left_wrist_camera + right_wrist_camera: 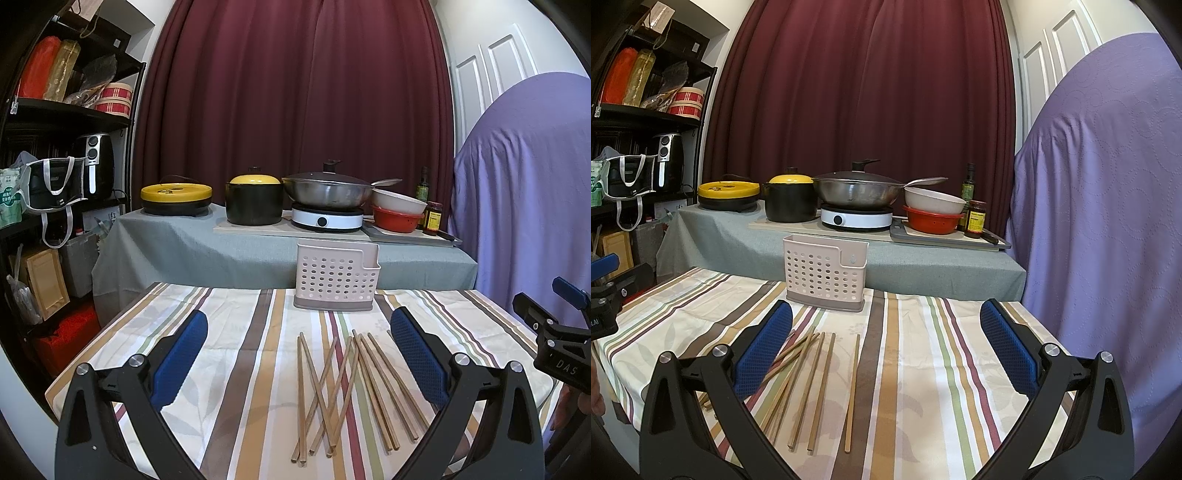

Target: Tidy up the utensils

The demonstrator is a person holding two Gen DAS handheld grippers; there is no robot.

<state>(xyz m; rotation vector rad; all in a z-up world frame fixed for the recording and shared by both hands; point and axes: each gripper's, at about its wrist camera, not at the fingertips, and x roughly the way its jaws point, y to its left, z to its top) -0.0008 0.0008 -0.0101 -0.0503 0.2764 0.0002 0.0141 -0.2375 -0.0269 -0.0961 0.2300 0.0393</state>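
Above loose chopsticks (343, 387), both claws, left claw (299, 354) and right claw (886, 347), gape wide, empty.

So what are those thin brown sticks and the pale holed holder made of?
The thin brown chopsticks look like wood or bamboo: matte tan, square-cut ends. The pale pink perforated holder looks like moulded plastic: smooth, even colour, regular round holes, on a darker base.

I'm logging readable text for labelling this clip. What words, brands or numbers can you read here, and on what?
"DAS": white letters on the black body of the right gripper, seen from the left wrist camera.
"LAI": partial letters on the left gripper, cut off at the frame edge.
Green package on the shelf: printed characters, too blurred to read.
Sauce jar and oil bottle labels: too small to read.
Utensil holder: no text.
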